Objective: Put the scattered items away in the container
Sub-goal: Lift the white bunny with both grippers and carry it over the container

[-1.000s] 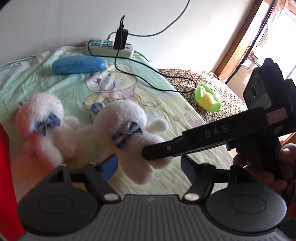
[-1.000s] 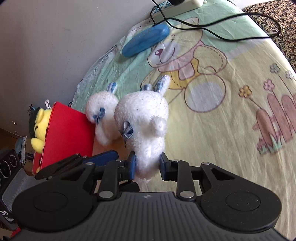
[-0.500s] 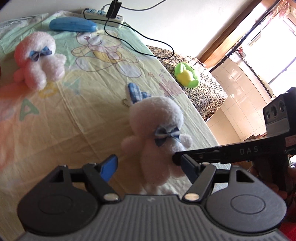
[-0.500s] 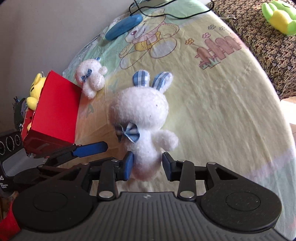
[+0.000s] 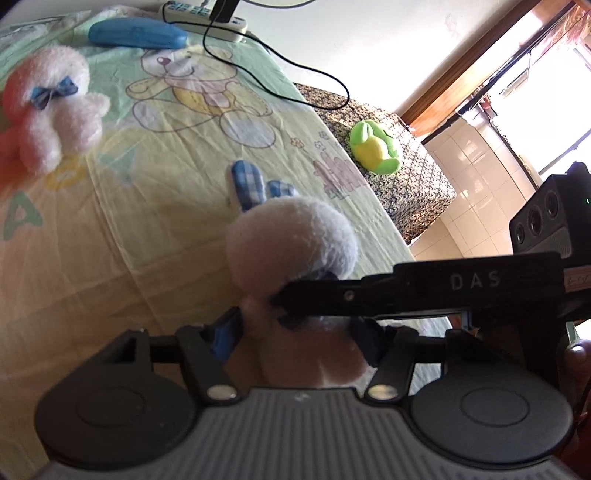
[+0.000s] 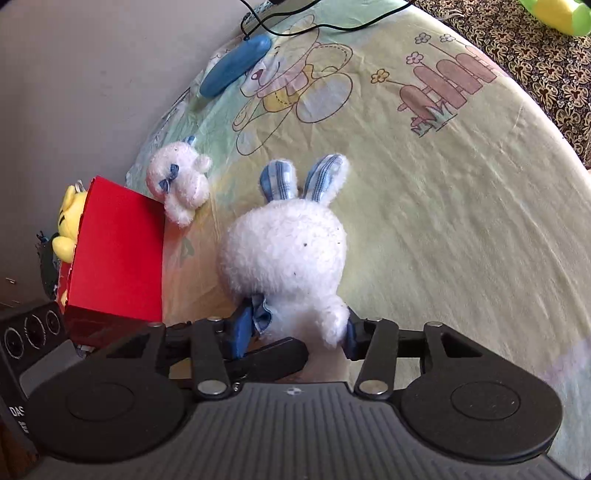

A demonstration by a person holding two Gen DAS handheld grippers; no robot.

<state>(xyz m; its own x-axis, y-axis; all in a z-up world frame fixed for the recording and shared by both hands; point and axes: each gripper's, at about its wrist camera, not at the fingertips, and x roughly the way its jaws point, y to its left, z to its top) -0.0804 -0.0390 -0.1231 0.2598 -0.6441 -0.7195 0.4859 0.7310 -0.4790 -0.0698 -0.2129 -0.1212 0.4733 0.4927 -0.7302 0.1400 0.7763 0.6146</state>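
A white plush bunny (image 6: pixel 284 258) with blue checked ears hangs over the bedsheet, between the jaws of both grippers. My left gripper (image 5: pixel 295 338) is closing on its lower body, and both blue pads touch the fur. My right gripper (image 6: pixel 295 332) is opening; its pads stand just beside the bunny's bow and arm. One right finger (image 5: pixel 406 291) crosses in front of the bunny in the left wrist view. A red box (image 6: pixel 118 251) stands at the bed's left edge with a yellow plush (image 6: pixel 68 225) inside. A second, smaller white bunny (image 6: pixel 181 181) lies against the box.
A blue case (image 5: pixel 136 33), a power strip (image 5: pixel 203 14) and a black cable (image 5: pixel 280 59) lie at the far end of the bed. A green and yellow plush (image 5: pixel 375 151) rests on a patterned seat (image 5: pixel 413 184) beyond the bed's right edge.
The right gripper carried the bunny away from the smaller bunny toward the near side of the bed. Its jaws widened while the left jaws came around the bunny's body and narrowed.
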